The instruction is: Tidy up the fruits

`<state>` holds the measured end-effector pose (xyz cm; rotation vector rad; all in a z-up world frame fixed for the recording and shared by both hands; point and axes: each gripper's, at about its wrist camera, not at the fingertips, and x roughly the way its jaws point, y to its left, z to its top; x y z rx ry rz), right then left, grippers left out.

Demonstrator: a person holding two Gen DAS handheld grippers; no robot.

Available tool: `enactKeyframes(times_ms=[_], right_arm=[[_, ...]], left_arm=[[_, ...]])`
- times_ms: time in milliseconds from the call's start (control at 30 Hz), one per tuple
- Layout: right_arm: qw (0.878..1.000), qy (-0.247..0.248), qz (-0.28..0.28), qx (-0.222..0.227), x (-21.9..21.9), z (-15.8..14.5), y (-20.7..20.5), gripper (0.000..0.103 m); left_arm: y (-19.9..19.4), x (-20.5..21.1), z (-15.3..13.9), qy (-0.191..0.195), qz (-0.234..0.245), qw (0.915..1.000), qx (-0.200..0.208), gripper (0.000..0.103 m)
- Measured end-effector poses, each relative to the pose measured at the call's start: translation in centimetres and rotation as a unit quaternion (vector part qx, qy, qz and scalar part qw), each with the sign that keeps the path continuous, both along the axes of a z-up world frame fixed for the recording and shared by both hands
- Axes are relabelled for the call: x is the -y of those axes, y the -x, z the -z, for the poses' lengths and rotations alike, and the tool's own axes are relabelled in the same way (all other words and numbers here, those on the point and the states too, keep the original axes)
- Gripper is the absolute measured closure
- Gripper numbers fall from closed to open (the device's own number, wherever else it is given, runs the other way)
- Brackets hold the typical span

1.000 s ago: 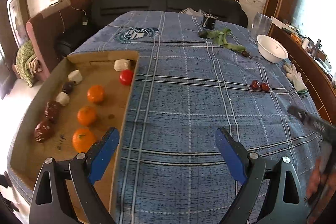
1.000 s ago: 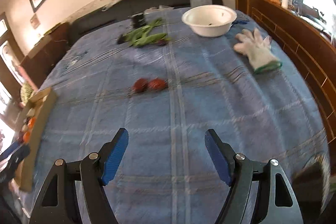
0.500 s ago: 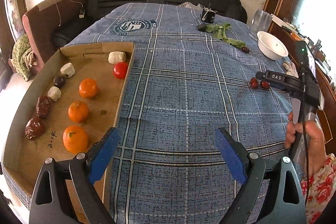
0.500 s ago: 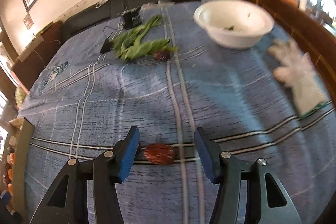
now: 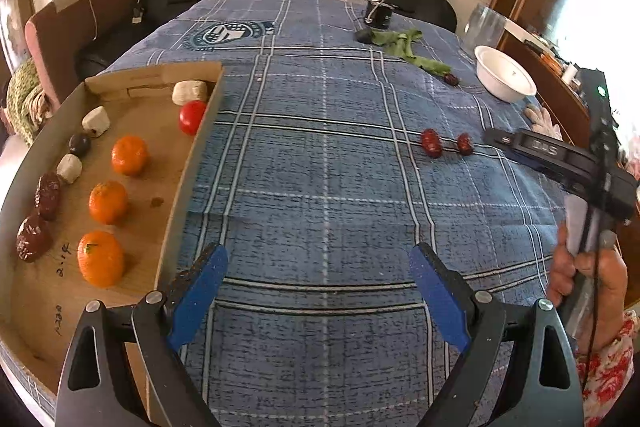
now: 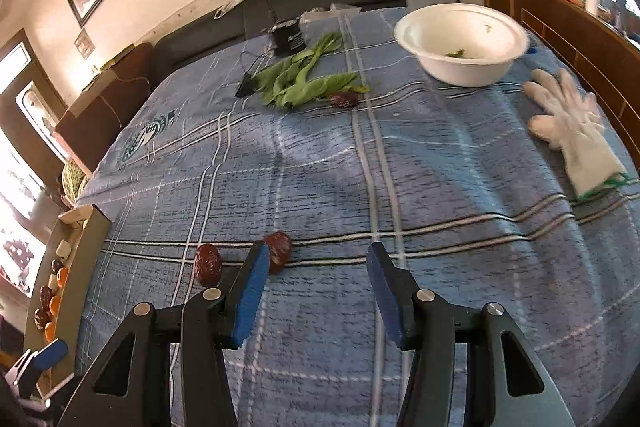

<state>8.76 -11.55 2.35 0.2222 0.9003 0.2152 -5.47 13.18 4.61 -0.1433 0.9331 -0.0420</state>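
The right gripper (image 6: 316, 267) is low over the blue plaid cloth (image 6: 440, 163) with its jaws closing and nothing between them; one red date (image 6: 279, 257) lies just outside its left finger, partly hidden by it, and a second date (image 6: 208, 264) lies further left. The left gripper (image 5: 318, 279) is spread wide and empty beside the cardboard tray (image 5: 192, 163), which contains three oranges (image 5: 108, 201), a tomato (image 5: 192, 117) and dark dates (image 5: 34, 237).
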Motion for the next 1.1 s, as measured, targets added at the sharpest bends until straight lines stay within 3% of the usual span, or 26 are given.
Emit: enactKeyframes(times_ms=[333,400,467,767,833,867,933,1067,1100], right_arm=[[0.998,0.059,-0.027,0.005,-4.2,1.9,-1.1,0.047],[0.997,0.065,-0.028,0.009,-4.3,1.9,-1.0,0.052],[0.997,0.069,-0.029,0.011,-4.3,1.9,-0.9,0.072],[0.997,0.07,0.018,0.0,-0.1,2.0,-1.2,0.075],[0.998,0.061,0.032,-0.003,1.2,2.0,-1.4,0.075],[0.998,0.057,0.037,-0.004,1.6,2.0,-1.5,0.075],[0.998,0.048,0.044,-0.006,2.4,2.0,-1.6,0.075],[0.998,0.05,0.042,-0.002,2.3,2.0,-1.7,0.074],[0.998,0.04,0.041,0.001,2.3,1.9,-1.7,0.074]], left_arm=[[-1.4,1.5,0.6,-0.004,0.014,0.9999,-0.008,0.011],[-2.1,2.0,0.7,-0.001,0.018,0.9998,-0.012,0.011],[-2.8,2.5,0.6,-0.002,0.022,0.9997,-0.009,0.011],[-9.7,5.7,1.6,0.009,0.035,0.9993,-0.011,0.012],[-11.3,6.5,2.4,0.02,0.046,0.9986,-0.019,0.02],[-12.1,6.9,2.9,0.026,0.055,0.9978,-0.026,0.032],[-12.6,7.7,2.8,0.008,0.06,0.9981,-0.011,0.035],[-13.3,7.9,3.2,0.018,0.074,0.9971,0.0,0.037],[-13.3,8.1,3.2,0.012,0.081,0.9967,0.005,0.042]])
